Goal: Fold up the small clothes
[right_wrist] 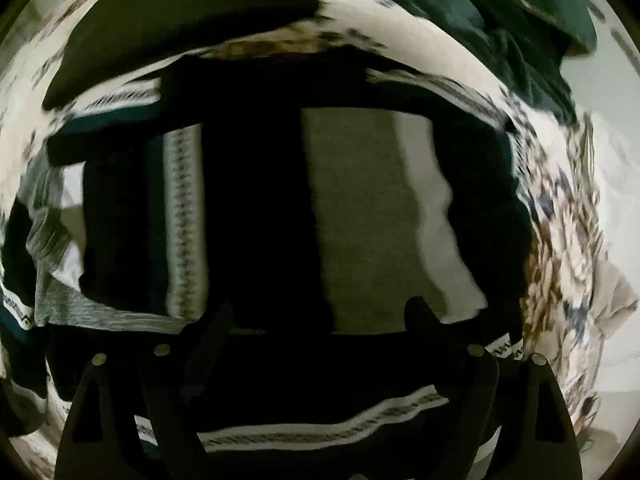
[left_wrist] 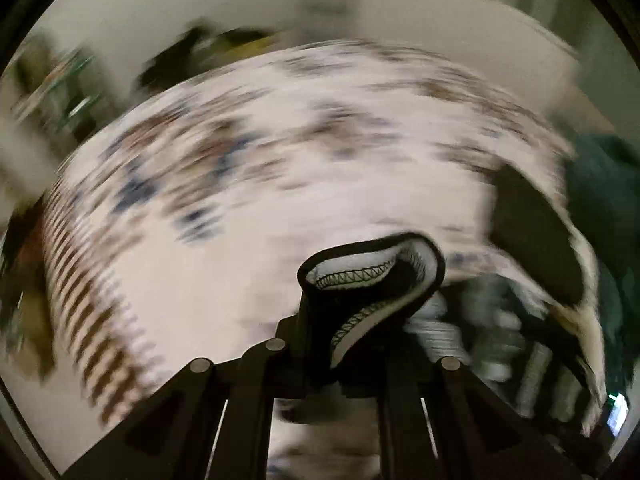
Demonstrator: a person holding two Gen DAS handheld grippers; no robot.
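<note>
In the left wrist view my left gripper point(left_wrist: 360, 312) is shut on a black garment with a white stitched band point(left_wrist: 372, 276), its folded edge bulging up between the fingers. The view is motion-blurred. In the right wrist view my right gripper point(right_wrist: 320, 320) is open, its black fingers point(right_wrist: 420, 312) spread apart over a pile of small clothes: a black piece point(right_wrist: 256, 216), a grey piece point(right_wrist: 360, 216) and a white patterned waistband point(right_wrist: 320, 428). Nothing sits between the right fingers.
A white bedspread with brown and blue floral print point(left_wrist: 280, 152) covers the surface. A dark flat item point(right_wrist: 180, 28) lies at the back. A dark green garment point(right_wrist: 480, 4) is heaped at the upper right. Blurred room clutter point(left_wrist: 60, 80) stands at left.
</note>
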